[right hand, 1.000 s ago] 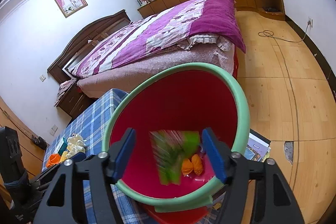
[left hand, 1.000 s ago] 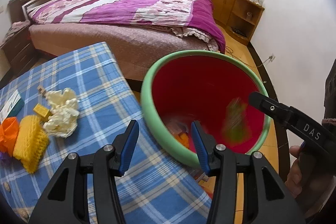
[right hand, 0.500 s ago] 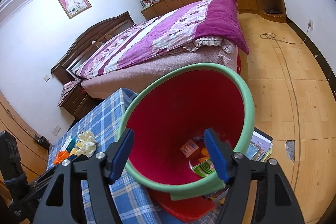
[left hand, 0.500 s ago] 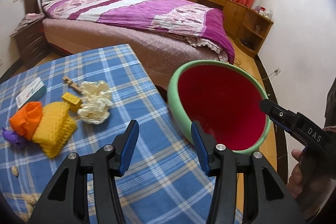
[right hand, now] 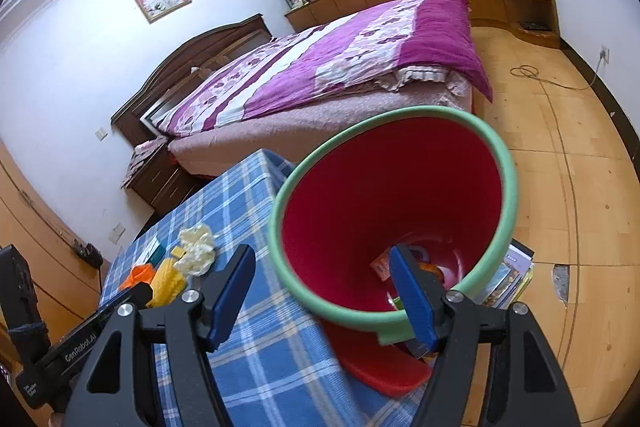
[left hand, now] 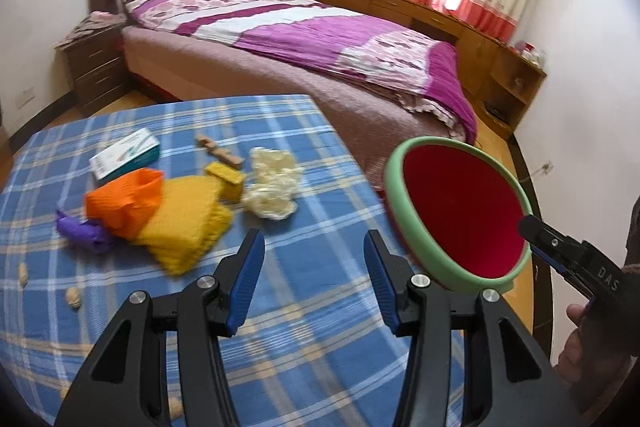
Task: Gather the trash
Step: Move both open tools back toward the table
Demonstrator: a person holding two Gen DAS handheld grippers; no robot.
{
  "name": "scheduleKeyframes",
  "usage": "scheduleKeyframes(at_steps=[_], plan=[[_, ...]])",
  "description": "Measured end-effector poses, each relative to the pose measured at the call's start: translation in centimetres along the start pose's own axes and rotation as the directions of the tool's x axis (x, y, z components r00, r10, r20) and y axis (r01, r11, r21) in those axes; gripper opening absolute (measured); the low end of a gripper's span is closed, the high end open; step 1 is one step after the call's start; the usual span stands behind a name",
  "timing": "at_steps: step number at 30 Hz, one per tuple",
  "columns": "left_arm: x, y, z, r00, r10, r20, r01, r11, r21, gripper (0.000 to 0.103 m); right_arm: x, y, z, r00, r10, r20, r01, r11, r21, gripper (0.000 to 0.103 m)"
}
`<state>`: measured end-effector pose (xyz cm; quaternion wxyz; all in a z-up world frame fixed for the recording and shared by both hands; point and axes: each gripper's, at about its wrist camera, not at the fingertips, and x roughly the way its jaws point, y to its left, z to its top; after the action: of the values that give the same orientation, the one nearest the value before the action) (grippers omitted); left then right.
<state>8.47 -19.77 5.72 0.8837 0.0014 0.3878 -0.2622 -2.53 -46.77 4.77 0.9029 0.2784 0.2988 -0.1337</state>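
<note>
Just off the right-hand edge of the worktop (left hand: 280, 291) stood the red bin (right hand: 400, 203) with its pale green rim, tilted so that its mouth faced both cameras. Some scraps lay in its bottom, seen from the right wrist: a small reddish packet, something orange and a green piece, partly hidden behind one blue pad.

Left of the bin, on the blue checked cloth, the uncollected trash lay in a loose group. Nearest the bin was a crumpled cream wad (left hand: 272, 183). Beyond it, further from the bin, lay a small yellow block (left hand: 226, 179), a yellow foam net (left hand: 184, 223), an orange foam net (left hand: 126, 201) overlapping it, and a purple scrap (left hand: 82, 233). A white and teal box (left hand: 124, 155) and a small wooden piece (left hand: 218, 153) lay behind these, farther from the cameras. A few peanut shells (left hand: 73, 297) were scattered well away from the bin.

The left gripper (left hand: 314, 281) hovered over bare cloth left of the bin, its jaws apart and holding nothing. The right gripper (right hand: 324, 287) pointed at the bin's near rim, its jaws wide apart and empty, the right one in front of the bin's mouth.

Behind the bin stretched a bed (left hand: 320, 39) with a purple cover.
</note>
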Motion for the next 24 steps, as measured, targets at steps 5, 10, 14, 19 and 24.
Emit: scheduleKeyframes(at_steps=[5, 10, 14, 19, 24], plan=[[-0.7, 3.1, -0.6, 0.999, 0.040, 0.000, -0.040, 0.997, -0.062, 0.052, 0.4, 1.8, -0.9, 1.000, 0.007, -0.019, -0.007, 1.000, -0.024, 0.072], [-1.3, 6.1, -1.1, 0.996, 0.089, -0.002, -0.089, 0.989, -0.116, 0.052, 1.0, 3.7, -1.7, 0.999, 0.016, -0.039, -0.018, 0.998, -0.055, 0.073], [-1.6, 8.9, -1.4, 0.992, 0.125, -0.008, -0.124, 0.977, -0.175, 0.052, 1.9, 5.0, -2.2, 0.998, 0.022, -0.062, -0.027, 0.997, -0.077, 0.073], [-1.7, 12.1, -1.6, 0.985, 0.170, -0.017, -0.169, 0.956, -0.239, 0.052, 3.3, 6.5, -2.7, 0.995, 0.033, -0.091, -0.043, 0.994, -0.099, 0.073], [-1.2, 15.0, -1.4, 0.976, 0.217, -0.032, -0.217, 0.931, -0.293, 0.052, 4.7, 7.5, -3.2, 0.992, 0.040, -0.121, -0.054, 0.992, -0.114, 0.073]])
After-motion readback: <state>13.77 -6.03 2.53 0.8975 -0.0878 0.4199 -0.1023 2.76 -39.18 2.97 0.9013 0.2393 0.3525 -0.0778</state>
